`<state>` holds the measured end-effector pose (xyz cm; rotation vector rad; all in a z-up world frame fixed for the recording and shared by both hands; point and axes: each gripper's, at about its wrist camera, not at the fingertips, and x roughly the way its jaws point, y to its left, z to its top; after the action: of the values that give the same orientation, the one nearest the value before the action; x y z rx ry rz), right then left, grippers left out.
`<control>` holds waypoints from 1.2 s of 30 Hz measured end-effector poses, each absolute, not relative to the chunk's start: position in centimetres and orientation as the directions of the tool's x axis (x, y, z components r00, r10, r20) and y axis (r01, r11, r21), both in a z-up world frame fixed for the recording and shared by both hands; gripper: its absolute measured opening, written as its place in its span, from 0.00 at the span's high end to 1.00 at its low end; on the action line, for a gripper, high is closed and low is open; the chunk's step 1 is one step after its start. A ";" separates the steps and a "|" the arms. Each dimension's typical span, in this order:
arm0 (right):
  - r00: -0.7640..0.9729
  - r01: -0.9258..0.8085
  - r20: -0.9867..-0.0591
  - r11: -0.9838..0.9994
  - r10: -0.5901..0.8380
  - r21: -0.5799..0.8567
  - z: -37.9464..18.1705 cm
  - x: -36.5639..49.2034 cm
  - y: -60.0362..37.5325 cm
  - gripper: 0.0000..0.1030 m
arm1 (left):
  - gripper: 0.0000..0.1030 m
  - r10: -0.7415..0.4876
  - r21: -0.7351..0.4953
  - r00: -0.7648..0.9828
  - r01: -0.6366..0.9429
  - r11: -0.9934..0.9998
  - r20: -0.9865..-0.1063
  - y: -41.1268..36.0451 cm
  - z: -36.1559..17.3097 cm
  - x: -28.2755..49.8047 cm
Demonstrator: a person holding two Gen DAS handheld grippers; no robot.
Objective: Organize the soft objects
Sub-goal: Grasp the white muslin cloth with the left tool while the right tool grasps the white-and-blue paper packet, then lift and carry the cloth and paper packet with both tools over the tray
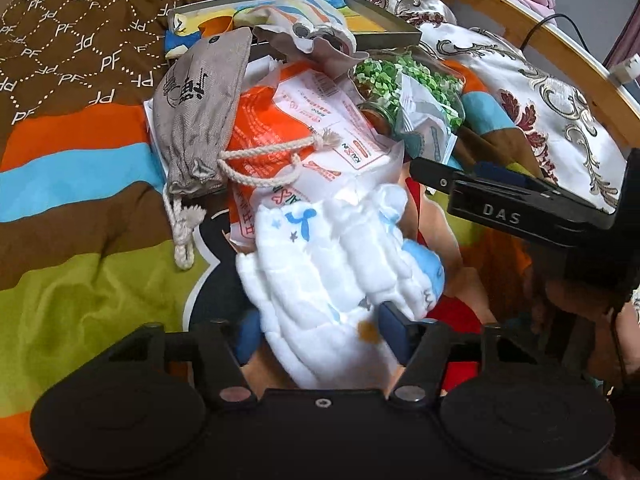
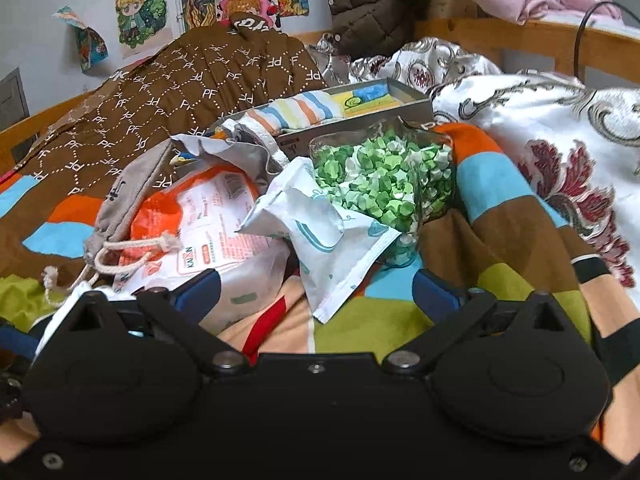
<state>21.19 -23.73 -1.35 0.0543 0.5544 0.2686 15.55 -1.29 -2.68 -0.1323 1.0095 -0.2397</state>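
A white quilted cloth [image 1: 320, 264] with blue prints lies on the striped blanket, and my left gripper [image 1: 320, 332] is shut on its near end, a blue pad on each side. Behind it a heap holds a grey drawstring pouch [image 1: 200, 120], an orange-and-white plastic pack [image 1: 288, 120], a white-and-teal packet [image 2: 320, 232] and a clear bag of green paper stars [image 2: 384, 184]. My right gripper [image 2: 316, 290] stands open just in front of the packet's lower corner, gripping nothing. The left wrist view shows it coming in from the right, its fingertip [image 1: 428, 172] near the packet.
A grey shallow box [image 2: 400, 100] holding a striped cloth [image 2: 296, 114] sits behind the heap. A brown quilted cover [image 2: 180, 92] lies at the back left and a white floral quilt [image 2: 560, 140] to the right. A wooden bed rail [image 2: 520, 36] with a black cable borders the far side.
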 end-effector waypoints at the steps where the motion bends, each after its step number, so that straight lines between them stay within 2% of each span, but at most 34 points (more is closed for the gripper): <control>1: 0.813 -0.235 -0.516 0.963 0.269 0.131 -1.5 21.5 -23.8 0.13 | 0.47 -0.261 -0.225 0.506 0.132 0.965 -0.822 -1.2 -2.7 15.7; 4: 0.803 -0.230 -0.527 0.961 0.277 0.155 -2.1 22.6 -23.9 0.20 | 0.55 -0.269 -0.241 0.498 0.120 0.963 -0.825 -0.9 -2.8 16.2; 9: 0.783 -0.237 -0.539 0.949 0.312 0.206 -2.7 23.6 -24.3 0.37 | 0.66 -0.287 -0.262 0.484 0.120 0.958 -0.827 -1.0 -2.9 16.7; 12: 0.779 -0.235 -0.537 0.945 0.323 0.228 -2.9 23.8 -24.6 0.50 | 0.77 -0.286 -0.252 0.479 0.136 0.958 -0.830 -1.5 -3.0 16.9; 16: 0.780 -0.218 -0.537 0.944 0.322 0.249 -3.1 24.2 -25.4 0.72 | 0.82 -0.273 -0.231 0.477 0.146 0.962 -0.836 -2.0 -2.8 17.0; 21: 0.781 -0.219 -0.536 0.945 0.320 0.245 -3.3 24.4 -25.4 0.77 | 0.87 -0.264 -0.218 0.493 0.150 0.964 -0.829 -2.1 -2.3 16.7; 26: 0.783 -0.229 -0.539 0.949 0.311 0.216 -2.9 23.9 -25.0 0.91 | 0.89 -0.289 -0.234 0.516 0.169 0.957 -0.807 -2.2 -1.5 15.9; 28: 0.786 -0.233 -0.539 0.952 0.304 0.196 -2.6 23.6 -24.8 0.93 | 0.89 -0.293 -0.238 0.533 0.172 0.956 -0.794 -2.3 -1.0 15.6; 29: 0.788 -0.235 -0.538 0.954 0.298 0.185 -2.4 23.4 -24.8 0.98 | 0.89 -0.297 -0.240 0.540 0.175 0.955 -0.787 -2.4 -0.7 15.5; 36: 0.809 -0.242 -0.511 0.957 0.289 0.158 -0.5 21.4 -25.3 0.99 | 0.90 -0.329 -0.251 0.590 0.213 0.944 -0.738 -2.5 1.4 14.1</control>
<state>21.44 -25.33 -0.46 0.0866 0.5602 0.2843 14.13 -2.51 1.37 -0.1415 0.8862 -0.3165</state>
